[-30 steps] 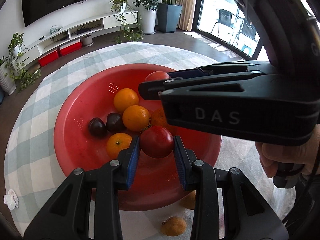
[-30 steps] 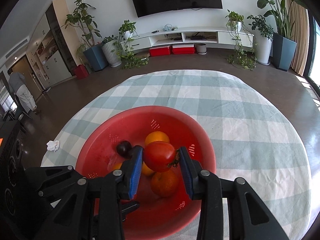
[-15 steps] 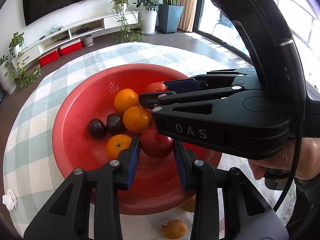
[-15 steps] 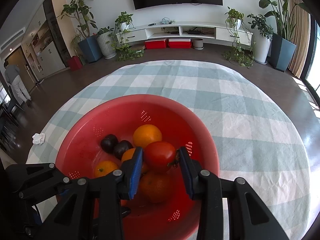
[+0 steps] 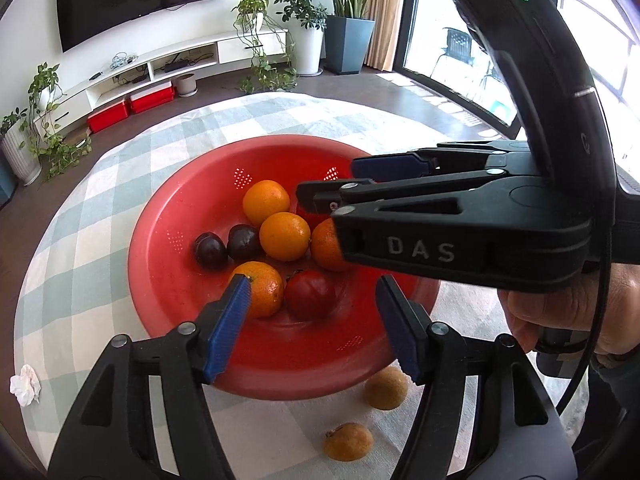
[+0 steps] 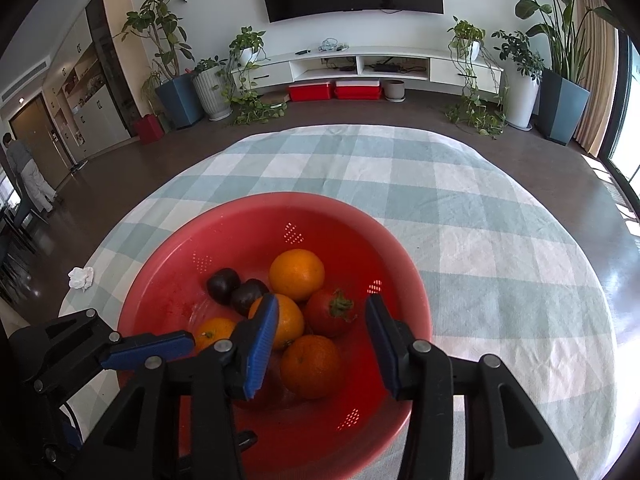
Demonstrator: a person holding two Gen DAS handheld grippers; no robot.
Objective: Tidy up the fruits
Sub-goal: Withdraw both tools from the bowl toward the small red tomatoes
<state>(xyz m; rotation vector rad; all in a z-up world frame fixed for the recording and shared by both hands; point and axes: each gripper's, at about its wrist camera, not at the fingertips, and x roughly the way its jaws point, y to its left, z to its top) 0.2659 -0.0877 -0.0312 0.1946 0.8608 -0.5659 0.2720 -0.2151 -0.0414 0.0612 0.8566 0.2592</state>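
A red perforated bowl [image 5: 168, 280] [image 6: 400, 248] holds several oranges [image 5: 284, 236] [image 6: 297, 274], two dark plums [image 5: 210, 250] [image 6: 223, 285] and two red tomatoes. My left gripper [image 5: 314, 326] is open above one tomato [image 5: 311, 294] lying in the bowl. My right gripper [image 6: 322, 344] is open above the other tomato [image 6: 330, 313], also lying in the bowl. The right gripper [image 5: 440, 216] crosses the left wrist view over the bowl's right side. The left gripper's fingers [image 6: 148, 348] show at the lower left of the right wrist view.
Two small yellow-brown fruits [image 5: 386, 388] [image 5: 348, 442] lie on the checked tablecloth [image 6: 480, 240] just in front of the bowl. A crumpled white tissue [image 5: 25, 384] [image 6: 81, 278] lies near the table's left edge.
Both grippers were shut on tomatoes above the bowl. Both have opened and the two tomatoes now lie in the bowl.
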